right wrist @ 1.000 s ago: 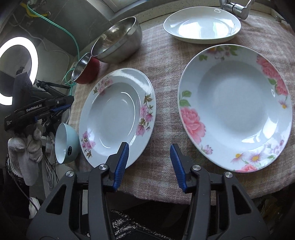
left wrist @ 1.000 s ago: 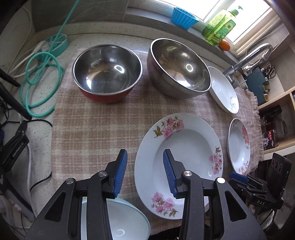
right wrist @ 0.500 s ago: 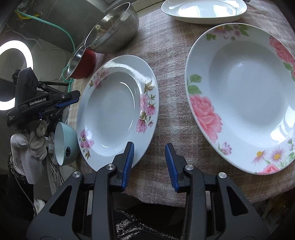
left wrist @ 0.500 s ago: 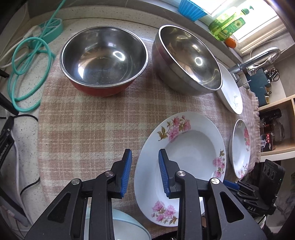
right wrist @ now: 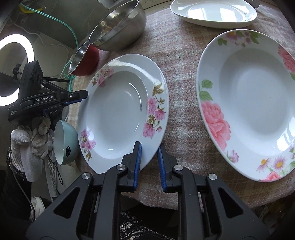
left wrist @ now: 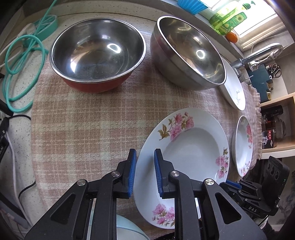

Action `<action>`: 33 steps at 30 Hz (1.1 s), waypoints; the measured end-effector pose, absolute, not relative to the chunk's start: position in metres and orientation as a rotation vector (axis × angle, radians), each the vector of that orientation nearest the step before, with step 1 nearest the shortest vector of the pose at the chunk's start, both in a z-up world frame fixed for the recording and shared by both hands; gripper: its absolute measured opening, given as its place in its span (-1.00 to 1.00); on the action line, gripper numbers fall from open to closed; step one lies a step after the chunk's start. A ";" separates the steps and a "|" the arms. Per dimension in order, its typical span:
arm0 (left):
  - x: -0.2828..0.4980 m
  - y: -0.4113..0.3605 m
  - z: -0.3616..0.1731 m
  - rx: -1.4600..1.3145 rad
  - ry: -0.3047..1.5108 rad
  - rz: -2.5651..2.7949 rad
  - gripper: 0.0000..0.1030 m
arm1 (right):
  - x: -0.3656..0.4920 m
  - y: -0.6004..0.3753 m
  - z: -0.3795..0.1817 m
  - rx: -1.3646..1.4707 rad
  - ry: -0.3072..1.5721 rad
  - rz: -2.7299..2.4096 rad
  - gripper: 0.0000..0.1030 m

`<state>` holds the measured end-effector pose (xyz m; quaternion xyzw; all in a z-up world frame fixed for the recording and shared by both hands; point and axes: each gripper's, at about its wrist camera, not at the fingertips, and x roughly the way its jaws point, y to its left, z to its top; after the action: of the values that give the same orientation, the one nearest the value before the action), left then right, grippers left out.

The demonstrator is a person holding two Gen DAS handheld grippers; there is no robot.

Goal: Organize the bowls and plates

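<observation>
A white deep plate with pink flowers (left wrist: 193,147) (right wrist: 114,110) lies on the checked cloth (left wrist: 83,129). My left gripper (left wrist: 145,162) straddles its left rim, one blue pad outside and one over the plate. Its jaws are closing, with a gap still showing. My right gripper (right wrist: 149,160) straddles the same plate's near right rim. Its jaws are closing too, and the pads stand apart from the rim. On the cloth also sit a red-sided steel bowl (left wrist: 97,53), a larger steel bowl (left wrist: 189,51), a plain white plate (right wrist: 213,13) and a big rose plate (right wrist: 254,103).
A small pale blue bowl (right wrist: 64,142) sits at the cloth's edge beside a gloved hand (right wrist: 31,140). A green hose (left wrist: 22,61) coils on the counter to the left. A faucet (left wrist: 261,53), a windowsill with bottles and a shelf border the far right.
Both grippers' jaws have narrowed a good deal. The left gripper has sunk toward the flowered plate's left rim. The right gripper has closed in on the same plate's near rim.
</observation>
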<state>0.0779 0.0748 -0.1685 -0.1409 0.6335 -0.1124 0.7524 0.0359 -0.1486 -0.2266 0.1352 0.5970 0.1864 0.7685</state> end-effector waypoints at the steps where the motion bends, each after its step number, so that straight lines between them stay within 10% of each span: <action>1: 0.078 0.072 -0.168 -0.294 1.382 -0.245 -0.66 | 0.035 -0.150 -0.226 0.292 1.296 0.403 -0.64; 33: 0.067 0.039 -0.168 -0.232 1.397 -0.263 -0.66 | 0.018 -0.172 -0.229 0.253 1.335 0.414 -0.63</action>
<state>0.0669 0.0387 -0.1685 -0.1061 0.6397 -0.1206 0.7517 0.0179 -0.1719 -0.2286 0.1162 0.6129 0.1901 0.7581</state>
